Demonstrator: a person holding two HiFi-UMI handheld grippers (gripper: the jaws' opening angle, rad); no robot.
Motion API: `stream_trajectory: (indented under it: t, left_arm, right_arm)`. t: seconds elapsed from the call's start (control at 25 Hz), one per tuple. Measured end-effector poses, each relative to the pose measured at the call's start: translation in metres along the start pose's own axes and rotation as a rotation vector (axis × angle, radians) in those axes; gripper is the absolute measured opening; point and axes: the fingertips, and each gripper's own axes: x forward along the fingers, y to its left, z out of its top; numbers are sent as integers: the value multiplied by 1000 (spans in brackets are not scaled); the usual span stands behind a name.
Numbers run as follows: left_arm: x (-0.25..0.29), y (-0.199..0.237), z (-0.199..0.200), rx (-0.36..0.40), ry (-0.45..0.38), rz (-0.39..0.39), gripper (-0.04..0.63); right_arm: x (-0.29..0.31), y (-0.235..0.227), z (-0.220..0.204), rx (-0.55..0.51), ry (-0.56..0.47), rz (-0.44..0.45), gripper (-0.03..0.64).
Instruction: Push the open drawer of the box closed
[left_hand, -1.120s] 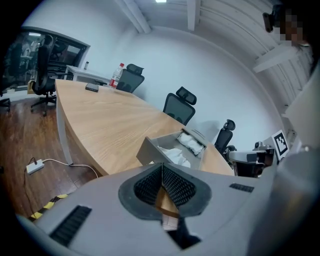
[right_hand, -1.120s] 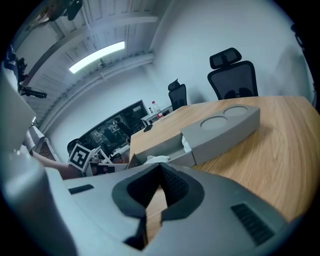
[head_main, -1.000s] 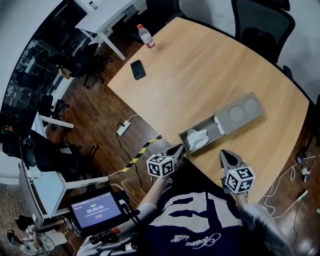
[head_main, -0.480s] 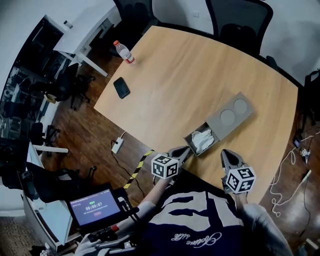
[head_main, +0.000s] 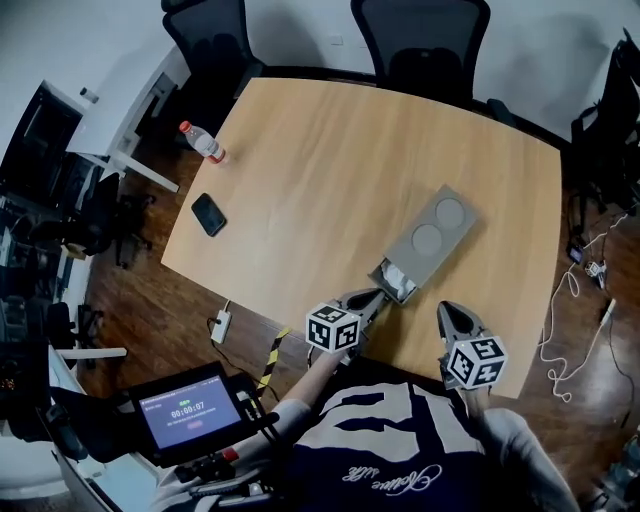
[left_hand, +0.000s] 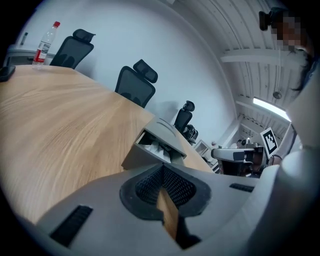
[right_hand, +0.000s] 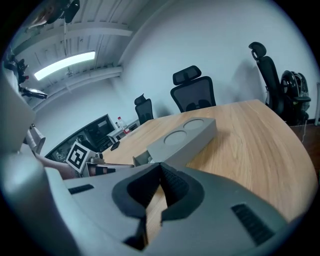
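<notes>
A grey box (head_main: 432, 232) with two round recesses on top lies on the wooden table (head_main: 330, 170), near its front edge. Its drawer (head_main: 396, 281) sticks out a short way toward me, with white stuff inside. My left gripper (head_main: 376, 298) is shut, its tip right at the drawer's front; whether it touches, I cannot tell. The left gripper view has the drawer (left_hand: 150, 148) just beyond the closed jaws. My right gripper (head_main: 446, 313) is shut with nothing in it, to the right of the drawer and apart from the box (right_hand: 186, 136).
A water bottle (head_main: 202, 142) and a black phone (head_main: 209, 214) lie at the table's far left. Office chairs (head_main: 420, 40) stand behind the table. A small screen (head_main: 188, 412) sits low at my left. Cables and a power strip (head_main: 221, 325) lie on the floor.
The drawer sticks out much less from the box than a second ago, with my left gripper staying at its front. The head view has swung, so the table sits more squarely in frame.
</notes>
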Motion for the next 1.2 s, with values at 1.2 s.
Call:
stream_trajectory:
  t: [1.2]
  left_arm:
    - [39, -29, 34, -18, -116, 18, 3]
  right_arm:
    - [-45, -48, 4, 1, -25, -45, -2]
